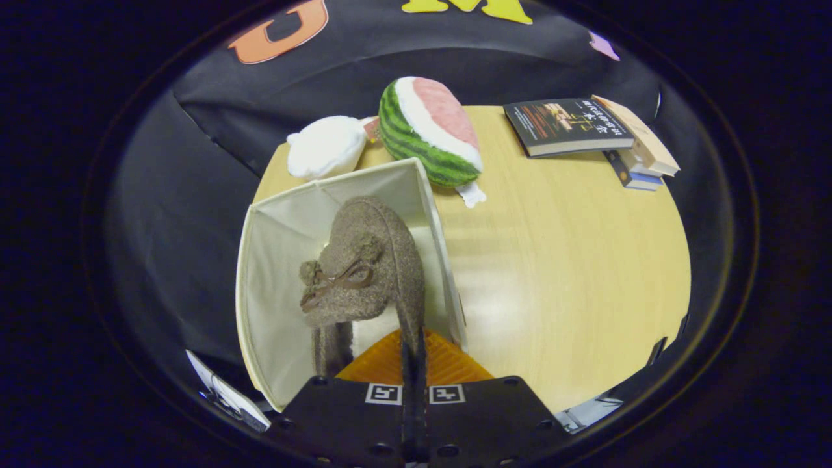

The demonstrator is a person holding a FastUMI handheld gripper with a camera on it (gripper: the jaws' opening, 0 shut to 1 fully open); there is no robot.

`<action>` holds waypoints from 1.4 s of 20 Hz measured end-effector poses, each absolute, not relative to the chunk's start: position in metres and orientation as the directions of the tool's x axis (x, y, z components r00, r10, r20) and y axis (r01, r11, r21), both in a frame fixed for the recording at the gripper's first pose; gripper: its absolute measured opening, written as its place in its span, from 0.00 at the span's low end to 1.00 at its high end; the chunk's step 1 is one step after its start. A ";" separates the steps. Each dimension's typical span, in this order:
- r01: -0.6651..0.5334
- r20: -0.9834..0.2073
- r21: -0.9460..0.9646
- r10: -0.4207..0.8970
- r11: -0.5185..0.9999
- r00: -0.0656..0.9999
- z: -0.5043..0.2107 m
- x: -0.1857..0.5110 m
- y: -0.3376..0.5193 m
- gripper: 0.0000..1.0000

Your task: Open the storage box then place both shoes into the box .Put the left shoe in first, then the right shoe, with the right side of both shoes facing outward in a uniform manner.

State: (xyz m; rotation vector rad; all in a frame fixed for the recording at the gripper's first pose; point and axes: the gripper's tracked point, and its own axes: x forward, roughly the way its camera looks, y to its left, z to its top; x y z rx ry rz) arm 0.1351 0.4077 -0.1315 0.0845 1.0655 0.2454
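Note:
A brown fuzzy shoe (pixel 374 266) with a small bow hangs over the open cream storage box (pixel 273 253), its toe pointing down and to the left. My gripper (pixel 413 354) is shut on the shoe's heel rim, the fingers pressed together around the thin edge. An orange ribbed sole (pixel 448 367) shows just ahead of the fingers, low by the box's right wall; whether it belongs to the held shoe or another one I cannot tell. The box stands at the left edge of the wooden table (pixel 572 273), with its lid out of sight.
A watermelon-slice plush (pixel 430 130) and a white plush (pixel 326 146) lie just beyond the box. A stack of books (pixel 588 133) sits at the table's far right. Bare tabletop stretches to the right of the box.

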 end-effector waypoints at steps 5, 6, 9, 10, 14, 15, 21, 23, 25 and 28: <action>-0.188 -0.820 0.221 0.287 0.957 0.496 -0.119 0.133 0.422 0.49; -0.198 -0.818 0.217 0.289 0.956 0.498 -0.116 0.131 0.424 0.55; -0.227 -0.800 0.199 0.292 0.953 0.524 -0.101 0.124 0.423 0.76; -0.232 -0.791 0.186 0.286 0.955 0.541 -0.094 0.124 0.421 0.83; -0.265 -0.749 0.169 0.299 0.949 0.592 -0.060 0.117 0.412 0.97; -0.271 -0.733 0.168 0.305 0.948 0.608 -0.048 0.115 0.408 0.97; -0.279 -0.562 0.068 0.268 0.958 0.782 0.043 0.106 0.354 0.97; -0.273 -0.469 0.053 0.266 0.960 0.842 0.080 0.097 0.331 0.96; -0.247 -0.368 0.050 0.248 0.968 0.896 0.118 0.090 0.303 0.96; -0.188 -0.210 0.051 0.195 0.981 0.958 0.162 0.080 0.255 0.96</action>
